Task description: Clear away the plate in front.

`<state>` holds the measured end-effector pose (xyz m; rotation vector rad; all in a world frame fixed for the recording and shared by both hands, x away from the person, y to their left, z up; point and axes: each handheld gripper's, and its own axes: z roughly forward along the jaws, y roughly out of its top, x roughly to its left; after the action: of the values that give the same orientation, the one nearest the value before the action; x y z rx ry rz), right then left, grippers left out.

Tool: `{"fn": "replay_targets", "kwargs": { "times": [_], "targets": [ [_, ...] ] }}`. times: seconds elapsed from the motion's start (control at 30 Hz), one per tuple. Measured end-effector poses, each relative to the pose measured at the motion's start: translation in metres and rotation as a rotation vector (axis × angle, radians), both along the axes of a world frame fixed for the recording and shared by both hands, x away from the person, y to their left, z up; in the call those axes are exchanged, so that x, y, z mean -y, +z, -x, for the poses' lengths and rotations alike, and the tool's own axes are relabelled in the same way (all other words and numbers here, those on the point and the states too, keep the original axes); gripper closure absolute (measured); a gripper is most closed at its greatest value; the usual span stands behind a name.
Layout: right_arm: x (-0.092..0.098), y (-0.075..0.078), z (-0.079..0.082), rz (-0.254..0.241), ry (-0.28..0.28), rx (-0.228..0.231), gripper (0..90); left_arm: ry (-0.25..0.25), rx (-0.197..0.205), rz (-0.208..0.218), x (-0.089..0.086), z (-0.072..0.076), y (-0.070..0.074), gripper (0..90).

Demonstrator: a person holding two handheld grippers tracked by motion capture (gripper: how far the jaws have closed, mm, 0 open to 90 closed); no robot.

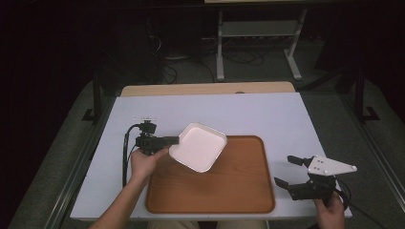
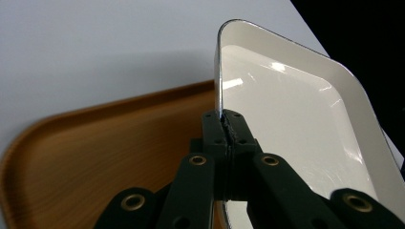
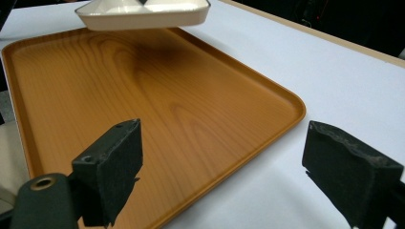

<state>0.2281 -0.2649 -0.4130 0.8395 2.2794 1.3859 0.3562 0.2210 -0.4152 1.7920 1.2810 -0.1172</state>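
Dim room, with a pale worktop (image 1: pixel 267 112) lit up in the middle of it and a desk frame and cables on the floor behind. The main thing here is the white square dish (image 1: pixel 198 146), held up in the air over the far-left corner of the wooden tray (image 1: pixel 224 191), tilted and partly hanging past the tray's edge. In the right gripper view you can see its shadow on the wood below, so it's clearly not resting on anything.

The left tongs (image 1: pixel 175 140) are clamped on the dish's rim at one corner, and in the left gripper view the jaws are pinched tight on that thin edge. The right tongs (image 1: pixel 285 171) sit just off the tray's right side, near the front, jaws spread wide with nothing between them.

My worry: that's a one-corner pinch on a smooth, glossy rim, with the whole dish cantilevered out from it. Any wrist wobble and I reckon it swivels in the jaws or slips out and smacks the tray rim.
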Motion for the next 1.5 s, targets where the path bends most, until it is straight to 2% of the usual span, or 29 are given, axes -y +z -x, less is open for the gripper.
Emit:
{"fn": "replay_targets", "kwargs": {
  "times": [0.27,0.3,0.33,0.4,0.43,0.53,0.57,0.73,0.77,0.93,0.97,1.03,1.1,1.3,1.4,1.5],
  "targets": [
    [0.0,0.0,0.0,0.002,0.001,0.0,12.7,-0.029,-0.017,-0.055,0.015,0.009,-0.014,89.2],
    [0.0,0.0,0.0,0.002,0.002,0.0,12.7,-0.039,-0.016,-0.091,0.019,0.011,-0.016,89.2],
    [0.0,0.0,0.0,0.002,0.002,0.0,12.7,-0.039,-0.016,-0.091,0.019,0.011,-0.016,89.2],
    [0.0,0.0,0.0,0.002,0.003,0.0,12.7,-0.051,-0.014,-0.12,0.023,0.013,-0.018,89.2],
    [0.0,0.0,0.0,0.002,0.002,0.001,12.7,-0.063,-0.006,-0.16,0.025,0.015,-0.02,89.2],
    [0.0,0.0,0.0,0.001,0.002,0.0,12.7,-0.063,0.0,-0.184,0.026,0.018,-0.022,89.1],
    [0.0,0.0,0.0,0.002,0.003,0.0,12.7,-0.054,-0.006,-0.172,0.025,0.019,-0.024,89.1],
    [0.0,0.0,0.0,0.003,0.003,-0.001,12.7,-0.034,0.003,-0.182,0.018,0.027,-0.026,89.2],
    [0.0,0.0,0.0,0.004,0.002,-0.001,12.7,-0.023,0.005,-0.216,0.016,0.032,-0.026,89.2],
    [-0.001,0.0,0.0,0.006,0.001,-0.002,12.7,0.024,0.024,-0.257,0.012,0.042,-0.026,88.6],
    [-0.001,0.0,-0.001,0.008,0.0,-0.003,12.7,0.036,0.04,-0.291,0.011,0.046,-0.026,86.7],
    [-0.001,0.0,-0.001,0.008,0.0,-0.003,12.7,0.04,0.048,-0.294,0.011,0.049,-0.025,85.8],
    [-0.001,0.0,0.0,0.007,-0.001,-0.002,12.7,0.042,0.07,-0.299,0.009,0.055,-0.022,75.2],
    [0.0,0.0,-0.001,0.006,-0.003,-0.005,12.7,0.01,0.096,-0.345,0.01,0.072,-0.023,70.6],
    [0.0,0.0,-0.001,0.006,-0.007,-0.007,12.7,0.002,0.1,-0.341,0.009,0.077,-0.025,68.6],
    [0.0,0.0,-0.001,0.006,-0.016,-0.01,12.7,-0.014,0.087,-0.302,0.005,0.082,-0.027,67.9]
  ]
}}
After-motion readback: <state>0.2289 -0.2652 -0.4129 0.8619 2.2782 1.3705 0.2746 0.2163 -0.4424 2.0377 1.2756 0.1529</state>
